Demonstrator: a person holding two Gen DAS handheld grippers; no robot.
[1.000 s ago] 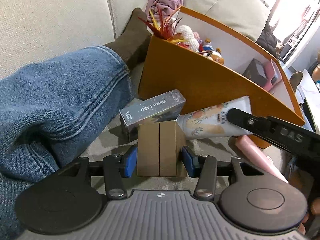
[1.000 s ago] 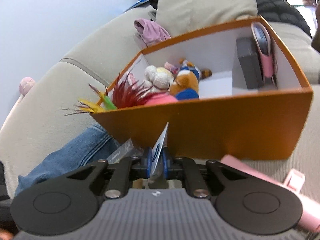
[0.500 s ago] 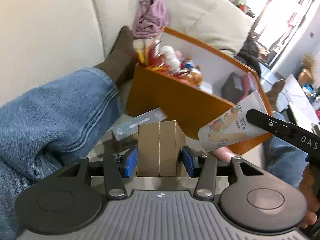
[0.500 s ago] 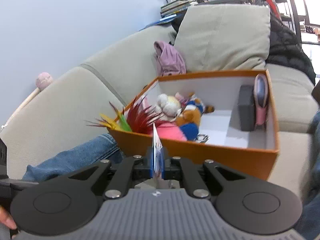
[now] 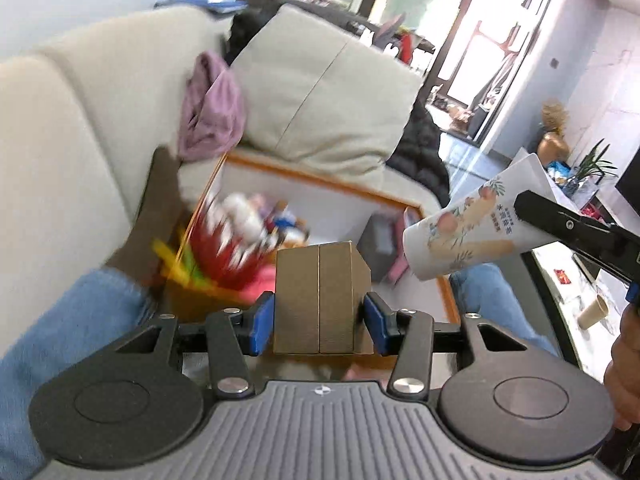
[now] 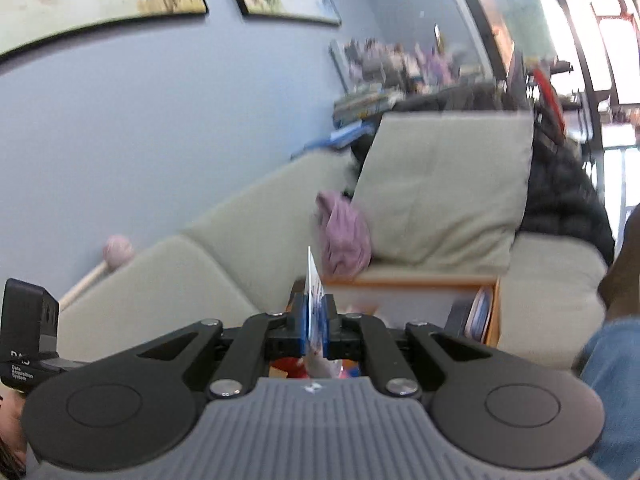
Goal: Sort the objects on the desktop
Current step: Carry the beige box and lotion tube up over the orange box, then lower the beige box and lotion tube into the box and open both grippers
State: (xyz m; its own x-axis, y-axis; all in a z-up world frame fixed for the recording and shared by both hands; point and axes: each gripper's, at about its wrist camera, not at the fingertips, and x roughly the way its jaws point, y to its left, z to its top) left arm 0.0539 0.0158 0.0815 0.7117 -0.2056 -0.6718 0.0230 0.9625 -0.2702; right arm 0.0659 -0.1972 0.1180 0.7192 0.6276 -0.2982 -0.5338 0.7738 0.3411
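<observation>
While clamped, tube (image 6: pixel 316 312) – inside right gripper (image 6: pixel 316 330)

My left gripper (image 5: pixel 319 318) fills the lower middle of the left wrist view, its blue pads (image 5: pixel 261 322) pressed against both sides of a small box (image 5: pixel 318 296) held upright between them. My right gripper (image 5: pixel 560 228) reaches in from the right edge of that same view, raised and angled toward upper left, clamped on the flat end of a tube (image 5: pixel 468 228). My right hand (image 5: pixel 624 364) shows at the lower right edge, gripping its handle. In the right wrist view, my right gripper (image 6: pixel 316 322) sits at lower centre, pads nearly together on the tube's (image 6: pixel 314 304) thin edge.
</observation>
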